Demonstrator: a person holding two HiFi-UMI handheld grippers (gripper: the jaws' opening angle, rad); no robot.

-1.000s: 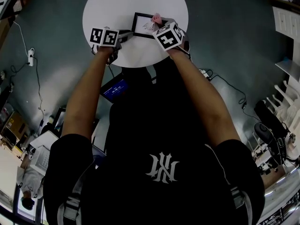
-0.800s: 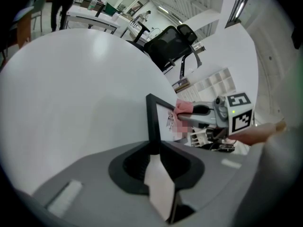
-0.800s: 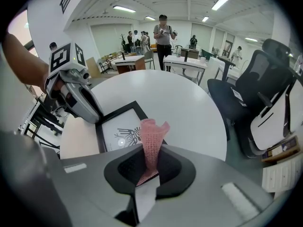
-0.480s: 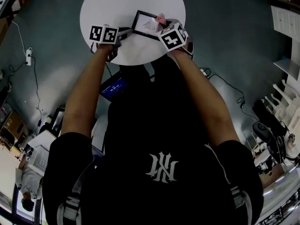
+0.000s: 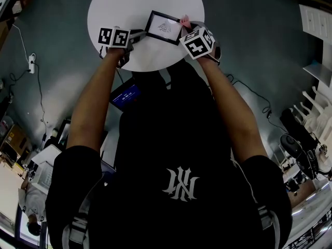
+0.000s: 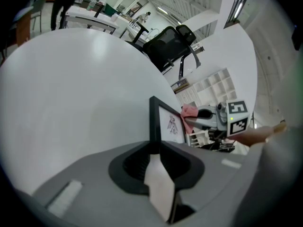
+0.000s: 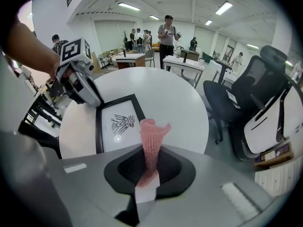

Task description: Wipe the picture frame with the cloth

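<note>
**A:** Two grippers at work in the head view, then?

**B:** Yes. The left gripper (image 5: pixel 138 35) is clamped on the picture frame (image 5: pixel 164 27) at its 9 o'clock edge, probably to steady it so it cannot slide under the wiping. The right gripper (image 5: pixel 185 26) pinches the pink cloth (image 5: pixel 184 20) at the frame's 2 o'clock corner. The frame sits a little toward 4 o'clock of the centre of the round white table (image 5: pixel 119 4).

**A:** And the left gripper view?

**B:** Its jaws are closed on the frame's black edge, and the drawing side faces 3 o'clock, toward the cloth. Cloth and frame meet at the far edge, or very nearly. Contact cannot be confirmed, nor whether the frame lies flat or is tipped up.

**A:** The right gripper view?

**B:** Its jaws are shut on the cloth's lower end, so a loose knitted tuft sticks out ahead as the wiping part. The glass with its drawing lies at 10 o'clock of the tuft. By that, the wipe seems to be working along the frame's right side.

**A:** Surface and room?

**B:** The tabletop is smooth, matt white. Beyond it there is an office chair (image 7: pixel 236 96) at 3 o'clock. At 12 o'clock there are desks (image 7: pixel 182 63) and people (image 7: pixel 168 32) standing under strip lights in an open workroom.
</note>
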